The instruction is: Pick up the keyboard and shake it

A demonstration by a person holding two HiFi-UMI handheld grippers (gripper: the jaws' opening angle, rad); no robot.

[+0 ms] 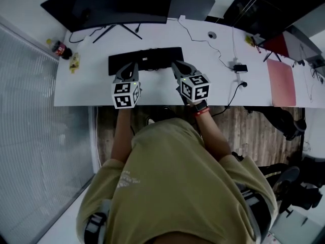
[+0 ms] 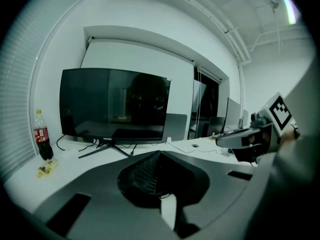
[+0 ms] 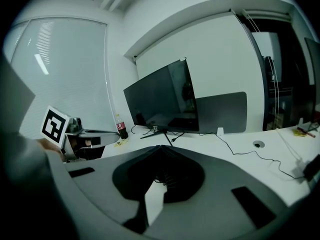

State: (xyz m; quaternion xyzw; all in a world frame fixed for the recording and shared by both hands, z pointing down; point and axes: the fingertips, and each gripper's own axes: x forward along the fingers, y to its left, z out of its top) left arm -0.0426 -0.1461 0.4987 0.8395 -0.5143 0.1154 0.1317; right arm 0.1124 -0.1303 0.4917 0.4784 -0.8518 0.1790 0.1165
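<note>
A black keyboard (image 1: 147, 58) lies flat on the white desk (image 1: 81, 88), in front of the monitor. My left gripper (image 1: 128, 66) has its tips over the keyboard's near edge, toward its left end. My right gripper (image 1: 177, 66) sits the same way near the right end. In the left gripper view the jaws (image 2: 160, 154) meet at their tips, and keyboard keys (image 2: 142, 176) show in the opening below them. The right gripper (image 3: 160, 148) looks the same, tips together over the dark keyboard (image 3: 170, 179). Both grippers are shut, and I see nothing pinched between the pads.
A large dark monitor (image 1: 111, 4) stands behind the keyboard, with a grey panel (image 1: 192, 6) beside it. A cola bottle (image 1: 60, 49) and a snack packet (image 1: 74, 62) sit at the left end. Cables, a small black device (image 1: 240, 68) and a pink pad (image 1: 281, 82) lie to the right.
</note>
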